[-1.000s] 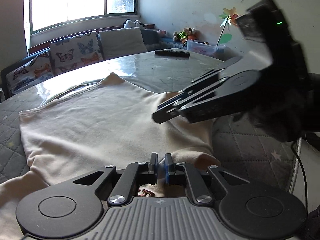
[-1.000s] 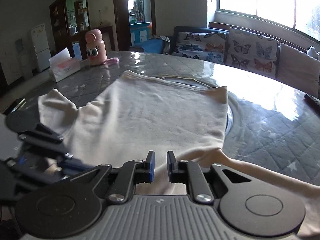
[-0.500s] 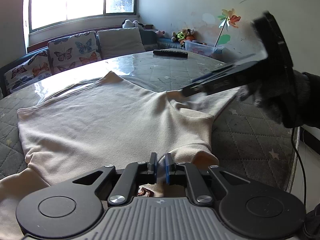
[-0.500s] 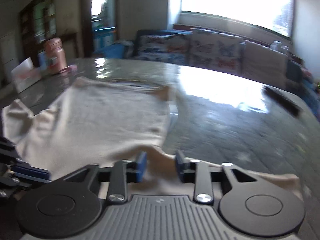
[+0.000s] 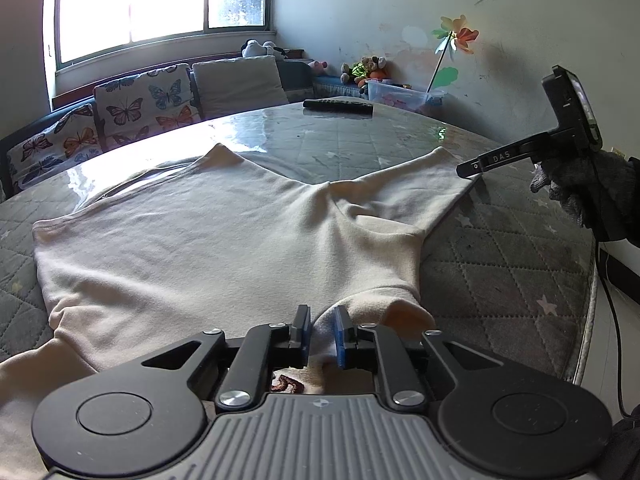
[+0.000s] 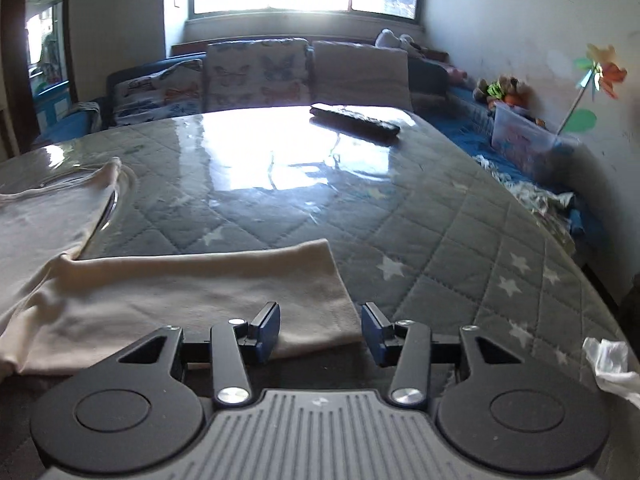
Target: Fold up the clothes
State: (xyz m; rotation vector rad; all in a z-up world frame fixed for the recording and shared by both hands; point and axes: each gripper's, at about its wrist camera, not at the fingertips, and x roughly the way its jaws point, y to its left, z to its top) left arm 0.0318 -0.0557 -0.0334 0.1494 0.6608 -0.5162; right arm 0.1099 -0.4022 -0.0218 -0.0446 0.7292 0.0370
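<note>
A cream long-sleeved shirt (image 5: 208,232) lies spread flat on the quilted grey table. My left gripper (image 5: 320,334) is shut on the shirt's near edge by the collar. My right gripper (image 6: 320,330) is open, right at the cuff end of the right sleeve (image 6: 224,288), which lies flat between its blue pads. In the left wrist view the right gripper (image 5: 472,168) sits at the far right, at that sleeve's end (image 5: 436,176).
A black remote (image 6: 354,122) lies at the table's far side. A white tissue (image 6: 610,364) sits at the right table edge (image 5: 588,312). A sofa with butterfly cushions (image 5: 140,108) stands behind. A plastic box with toys (image 6: 520,136) is by the wall.
My right gripper has let go, opened wide and swung right to the sleeve's cuff. The sleeve now lies stretched out flat. My left gripper has kept its hold.
</note>
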